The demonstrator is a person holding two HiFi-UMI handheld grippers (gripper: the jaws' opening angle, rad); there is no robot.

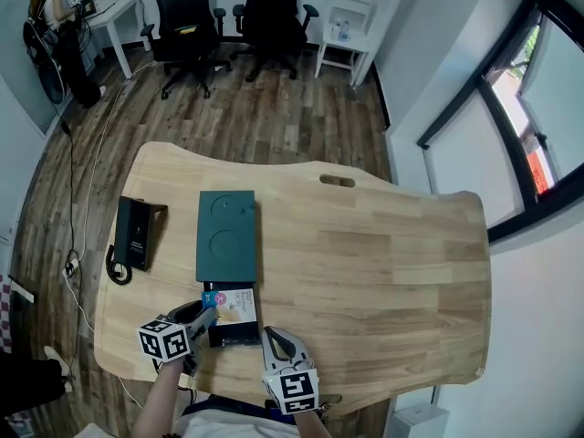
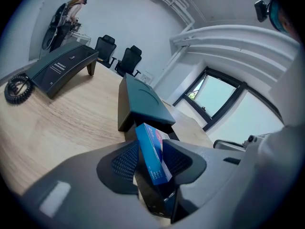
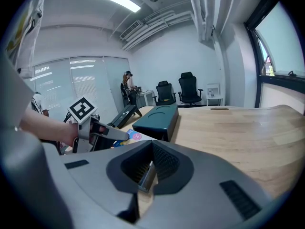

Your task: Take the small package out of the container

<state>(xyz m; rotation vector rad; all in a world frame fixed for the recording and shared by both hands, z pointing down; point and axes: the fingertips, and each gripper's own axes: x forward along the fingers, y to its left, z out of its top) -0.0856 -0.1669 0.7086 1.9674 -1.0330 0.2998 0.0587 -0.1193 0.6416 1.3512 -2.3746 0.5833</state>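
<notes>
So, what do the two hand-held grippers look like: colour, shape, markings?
The left gripper and right gripper both have smooth grey moulded bodies, with dark cross-hatched pads inside the jaws. Each carries a white cube printed with black square markers.

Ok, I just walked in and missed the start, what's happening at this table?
A person is working with tongs in each hand at a wooden table. The left tongs are clamped on a small blue package, held upright over the open black container near the front edge. The right tongs sit at that container's right side, closed on a thin strip I can't identify.
</notes>
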